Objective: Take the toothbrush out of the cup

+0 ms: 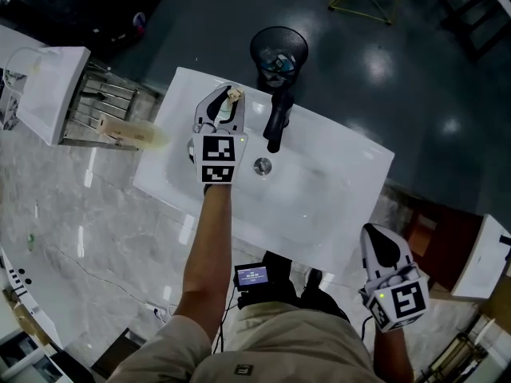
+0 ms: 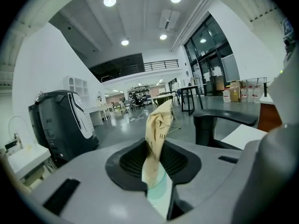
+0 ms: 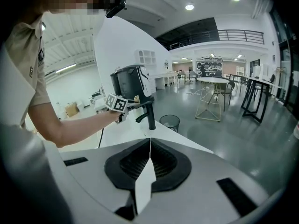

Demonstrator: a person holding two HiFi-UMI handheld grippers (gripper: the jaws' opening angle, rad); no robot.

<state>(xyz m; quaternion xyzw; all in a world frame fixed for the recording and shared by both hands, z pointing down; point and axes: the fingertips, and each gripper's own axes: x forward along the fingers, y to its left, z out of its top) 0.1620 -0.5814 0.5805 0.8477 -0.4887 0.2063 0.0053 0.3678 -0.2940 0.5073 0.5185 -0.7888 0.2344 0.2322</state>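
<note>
My left gripper (image 1: 226, 94) hovers over the back left rim of the white sink (image 1: 343, 190), just left of the black faucet (image 1: 277, 122). It is shut on a tan paper-wrapped toothbrush (image 2: 158, 125), which stands upright between the pads with printed letters on the wrapper. From the head view only the wrapper's tip (image 1: 234, 94) shows at the jaw ends. No cup is visible in any view. My right gripper (image 1: 382, 247) hangs low at the front right corner of the sink, shut, with nothing between its jaws (image 3: 149, 149).
A round drain (image 1: 263, 166) sits in the basin. A black mesh waste bin (image 1: 279, 52) stands on the dark floor behind the faucet. A white unit with a metal rack (image 1: 56, 90) is at the left. Pale marble floor lies at the left.
</note>
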